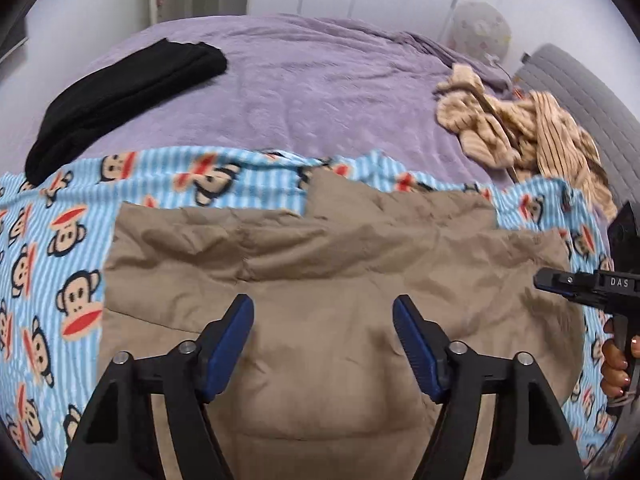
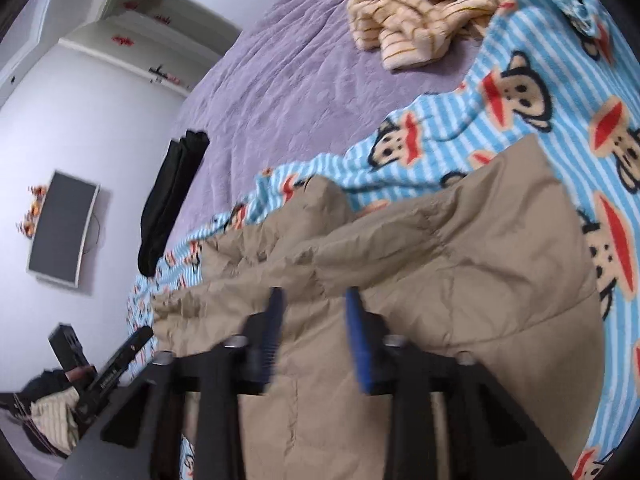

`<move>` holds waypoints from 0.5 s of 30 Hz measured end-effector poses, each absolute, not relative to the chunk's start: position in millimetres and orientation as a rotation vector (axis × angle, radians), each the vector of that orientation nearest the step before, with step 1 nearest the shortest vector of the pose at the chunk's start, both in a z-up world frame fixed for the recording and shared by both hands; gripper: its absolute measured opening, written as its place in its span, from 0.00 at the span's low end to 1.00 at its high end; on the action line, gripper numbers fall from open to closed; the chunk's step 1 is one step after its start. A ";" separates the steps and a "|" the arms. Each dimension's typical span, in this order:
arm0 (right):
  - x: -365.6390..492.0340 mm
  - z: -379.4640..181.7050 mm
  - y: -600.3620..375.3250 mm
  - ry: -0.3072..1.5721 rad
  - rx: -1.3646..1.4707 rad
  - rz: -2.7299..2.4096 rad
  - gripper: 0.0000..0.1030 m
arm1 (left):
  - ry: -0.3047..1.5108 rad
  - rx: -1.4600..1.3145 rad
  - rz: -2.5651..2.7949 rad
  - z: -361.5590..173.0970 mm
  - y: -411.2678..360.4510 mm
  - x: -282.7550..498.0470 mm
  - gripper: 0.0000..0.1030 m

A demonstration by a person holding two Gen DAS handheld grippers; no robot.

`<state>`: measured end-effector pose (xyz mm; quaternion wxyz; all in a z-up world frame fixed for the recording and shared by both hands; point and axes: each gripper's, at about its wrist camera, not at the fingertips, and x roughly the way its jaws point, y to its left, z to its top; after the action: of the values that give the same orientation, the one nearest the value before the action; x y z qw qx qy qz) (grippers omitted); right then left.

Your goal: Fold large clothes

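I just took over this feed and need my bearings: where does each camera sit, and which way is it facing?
Left wrist: on the left gripper, looking down over the tan padded garment; open jaws, plus the right gripper and hand at the right edge.
Right wrist: on the right gripper, angled across the tan padded garment; jaws slightly apart, left gripper at lower left.
Shared: the garment, monkey-print blanket, black folded garment.

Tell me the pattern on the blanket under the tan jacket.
Blue-and-white stripes with monkey faces; left wrist view.
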<state>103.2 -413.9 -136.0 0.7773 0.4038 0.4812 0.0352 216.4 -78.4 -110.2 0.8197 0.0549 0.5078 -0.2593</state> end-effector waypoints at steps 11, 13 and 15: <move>133.9 -204.8 -336.6 1.151 0.680 0.165 0.01 | 1.075 0.202 -0.383 -182.6 -113.5 243.0 0.62; 139.4 -211.9 -344.7 1.149 0.696 0.159 0.00 | 1.082 0.198 -0.386 -182.0 -111.6 251.9 0.62; 144.5 -212.5 -353.1 1.155 0.713 0.165 0.00 | 1.063 0.188 -0.373 -173.2 -101.1 261.0 0.62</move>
<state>144.5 -353.1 -212.5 0.7753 0.3293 0.5335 0.0762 261.0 -101.1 -173.2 0.8412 0.0890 0.5032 -0.1765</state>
